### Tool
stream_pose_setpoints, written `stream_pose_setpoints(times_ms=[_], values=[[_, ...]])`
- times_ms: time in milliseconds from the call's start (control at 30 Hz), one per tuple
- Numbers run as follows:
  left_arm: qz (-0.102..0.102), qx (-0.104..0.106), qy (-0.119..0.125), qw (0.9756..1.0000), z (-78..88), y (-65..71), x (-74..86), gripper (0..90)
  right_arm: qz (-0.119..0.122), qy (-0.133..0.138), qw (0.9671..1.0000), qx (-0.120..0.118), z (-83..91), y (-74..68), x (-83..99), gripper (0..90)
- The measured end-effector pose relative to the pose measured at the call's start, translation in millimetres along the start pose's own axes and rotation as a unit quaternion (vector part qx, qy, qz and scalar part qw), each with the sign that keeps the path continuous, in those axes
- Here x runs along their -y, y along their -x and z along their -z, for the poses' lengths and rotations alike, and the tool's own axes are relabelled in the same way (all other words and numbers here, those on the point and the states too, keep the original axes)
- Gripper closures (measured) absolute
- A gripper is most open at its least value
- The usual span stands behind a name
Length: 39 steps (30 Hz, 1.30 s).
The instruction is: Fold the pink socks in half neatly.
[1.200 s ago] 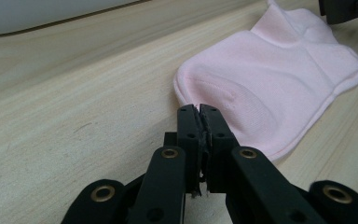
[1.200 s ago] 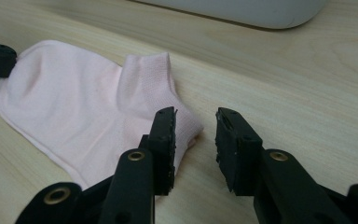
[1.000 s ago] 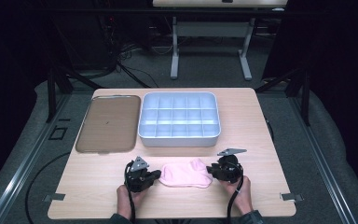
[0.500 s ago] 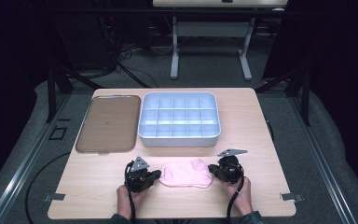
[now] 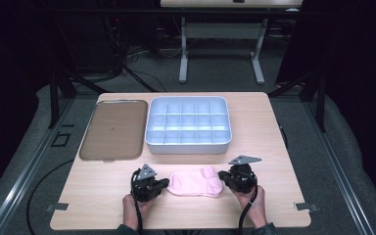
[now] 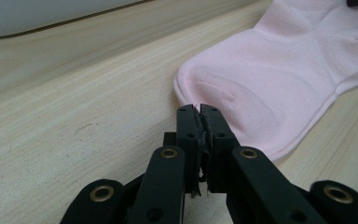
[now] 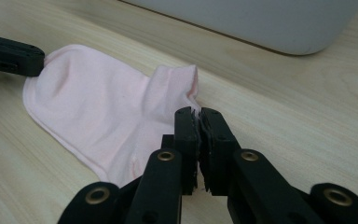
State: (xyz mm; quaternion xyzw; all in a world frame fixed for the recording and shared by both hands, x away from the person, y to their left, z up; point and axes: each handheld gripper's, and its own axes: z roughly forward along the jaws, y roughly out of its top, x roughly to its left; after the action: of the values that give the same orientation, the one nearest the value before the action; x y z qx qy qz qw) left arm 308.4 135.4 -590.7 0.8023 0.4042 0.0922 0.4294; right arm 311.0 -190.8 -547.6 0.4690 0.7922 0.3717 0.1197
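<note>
Pale wooden table (image 5: pixel 274 147) in a dark room, with a divided grey box (image 5: pixel 188 148) and a flat brown tray (image 5: pixel 112 129) at the far side, well beyond both tools. Just ahead of the left gripper (image 6: pixel 200 108), lying flat on the wood: a pink sock (image 6: pixel 284 70), toe end against the jaw tips. Jaws pressed together, seemingly on a thin pinch of the toe's edge; too little fabric showing between the pads to be sure of a firm hold. Same at the other end: right gripper (image 7: pixel 199 111) closed tight at the cuff, sock stretching away from its tips towards the other tool.

Judged as the grasp before a lift or fold. Worth testing each pinch with a slight upward pull before committing. If the fabric slips, open a little, push the tips further over the edge and close again. Raise both ends together and level, keeping the sock lightly taut between the tools, never stretched. Keep the tips off the wood while moving, and carry clear over the near wall of the box rather than dragging across it
</note>
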Motion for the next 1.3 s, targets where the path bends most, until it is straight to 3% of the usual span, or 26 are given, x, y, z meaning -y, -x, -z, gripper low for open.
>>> stream_pose_setpoints(times_ms=[333,767,800,1033,1300], values=[[-0.002,-0.001,0.000,1.0000,0.0,0.2,0.0,86.7,0.018,0.011,0.9997,-0.012,10.9,-15.1,-8.9,85.5],[0.000,0.000,0.000,1.0000,0.0,0.0,0.0,86.5,0.078,0.009,0.9963,-0.035,12.5,-50.2,-28.9,85.8],[0.001,0.001,-0.001,1.0000,0.1,-0.2,0.0,86.4,0.088,0.012,0.9952,-0.042,8.9,-59.1,-33.2,85.9],[0.001,0.000,-0.001,1.0000,0.1,-0.2,0.0,86.3,0.121,-0.007,0.9908,-0.060,-8.2,-82.2,-44.2,86.0],[0.002,0.001,0.000,1.0000,0.0,-0.5,0.0,86.4,0.123,-0.015,0.9896,-0.074,-25.3,-91.4,-48.7,86.1]])
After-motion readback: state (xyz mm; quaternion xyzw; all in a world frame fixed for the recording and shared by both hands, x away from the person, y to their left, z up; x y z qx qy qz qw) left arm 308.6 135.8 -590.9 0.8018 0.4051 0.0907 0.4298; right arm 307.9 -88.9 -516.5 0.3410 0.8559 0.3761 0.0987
